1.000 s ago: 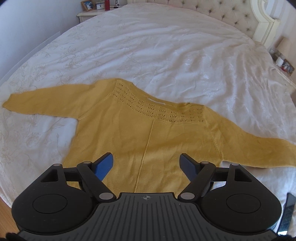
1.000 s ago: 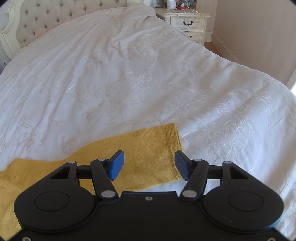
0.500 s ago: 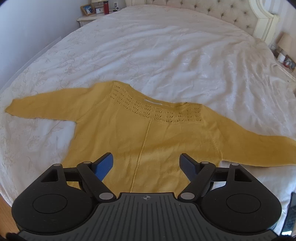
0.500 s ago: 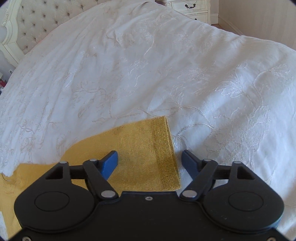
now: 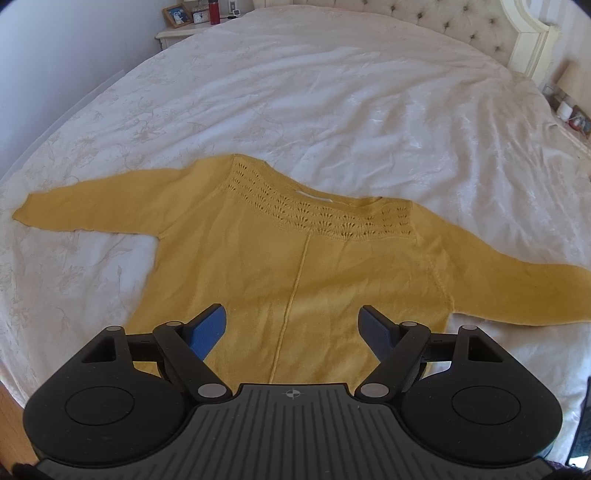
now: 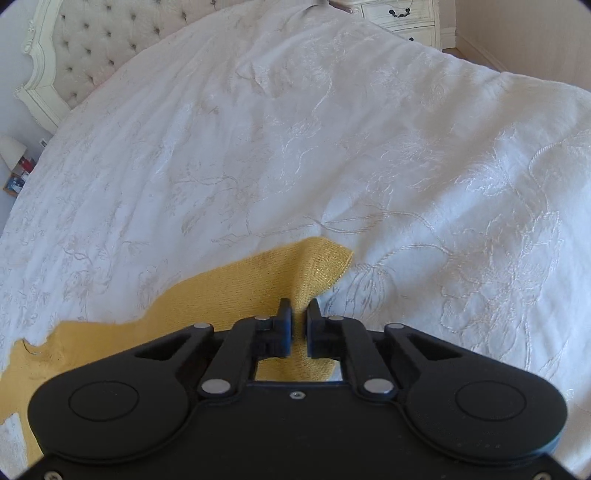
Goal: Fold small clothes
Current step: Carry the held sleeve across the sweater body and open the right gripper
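Sweater [image 5: 295, 266] lies flat at the bed's [image 5: 332, 92] near edge; right gripper [image 6: 299, 314] pinches its cuff [image 6: 325, 262], left gripper [image 5: 291, 328] gapes empty above the hem. Lift gently, carry sleeve inward.

A home bedroom: a wide bed [image 5: 332, 92] with white bedspread, tufted headboard [image 6: 92, 40], nightstand [image 5: 173, 35] with photo frame [image 5: 177, 14], and dresser [image 6: 399, 16].

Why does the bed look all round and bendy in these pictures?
Both wrist views use a fisheye lens, so the white bedspread bulges like a dome and the corners go dark. In the left wrist view the yellow sweater looks sharp; in the right wrist view its sleeve cuff is sunlit.
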A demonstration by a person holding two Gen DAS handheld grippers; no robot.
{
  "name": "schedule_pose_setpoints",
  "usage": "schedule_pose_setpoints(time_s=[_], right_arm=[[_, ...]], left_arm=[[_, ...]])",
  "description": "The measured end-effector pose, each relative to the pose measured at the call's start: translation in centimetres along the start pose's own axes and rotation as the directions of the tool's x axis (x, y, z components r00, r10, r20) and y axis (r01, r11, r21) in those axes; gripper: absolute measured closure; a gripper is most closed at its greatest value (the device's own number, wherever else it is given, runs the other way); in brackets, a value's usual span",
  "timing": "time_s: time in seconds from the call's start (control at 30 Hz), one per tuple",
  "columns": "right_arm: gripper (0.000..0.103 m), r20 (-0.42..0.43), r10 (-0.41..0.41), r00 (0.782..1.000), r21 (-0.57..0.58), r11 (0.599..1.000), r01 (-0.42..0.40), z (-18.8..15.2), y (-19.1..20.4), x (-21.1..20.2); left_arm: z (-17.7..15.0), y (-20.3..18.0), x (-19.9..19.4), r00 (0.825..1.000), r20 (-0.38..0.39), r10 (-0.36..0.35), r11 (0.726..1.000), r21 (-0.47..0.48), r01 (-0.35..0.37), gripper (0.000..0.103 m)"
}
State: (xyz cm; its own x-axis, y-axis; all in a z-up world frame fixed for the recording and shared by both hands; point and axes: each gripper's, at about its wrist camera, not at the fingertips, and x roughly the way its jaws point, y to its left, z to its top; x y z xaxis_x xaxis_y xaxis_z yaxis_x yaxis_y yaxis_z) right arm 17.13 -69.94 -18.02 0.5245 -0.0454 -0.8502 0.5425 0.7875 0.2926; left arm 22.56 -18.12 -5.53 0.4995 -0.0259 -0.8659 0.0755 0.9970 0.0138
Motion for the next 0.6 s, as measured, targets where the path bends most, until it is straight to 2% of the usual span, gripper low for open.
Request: schedule_pose_setpoints(time_s=[0.1,0.27,0.43,0.6], right_arm=[[0.089,0.025,0.021,0.999,-0.022,1.0,-0.021,0.0,2.0,-1.3],[0.089,0.056,0.102,0.993,-0.072,0.993,-0.098,0.0,7.4,-3.3],[0.089,0.053,0.189,0.98,-0.131,0.975,-0.181,-0.9,14.7,-4.1],[0.09,0.033,0.258,0.965,-0.154,0.956,-0.25,-2.8,22.6,-3.5]], left_arm=[[-0.3,0.8,-0.4,1.0,0.022,0.016,1.0,0.021,-0.016,0.025],[-0.3,2.7,-0.6,0.999,0.032,0.015,0.999,0.034,-0.016,0.025],[-0.1,5.5,0.1,0.999,0.044,-0.002,0.999,0.039,0.0,0.025],[0.0,9.6,2.0,0.999,0.009,-0.043,0.999,0.033,0.043,0.025]])
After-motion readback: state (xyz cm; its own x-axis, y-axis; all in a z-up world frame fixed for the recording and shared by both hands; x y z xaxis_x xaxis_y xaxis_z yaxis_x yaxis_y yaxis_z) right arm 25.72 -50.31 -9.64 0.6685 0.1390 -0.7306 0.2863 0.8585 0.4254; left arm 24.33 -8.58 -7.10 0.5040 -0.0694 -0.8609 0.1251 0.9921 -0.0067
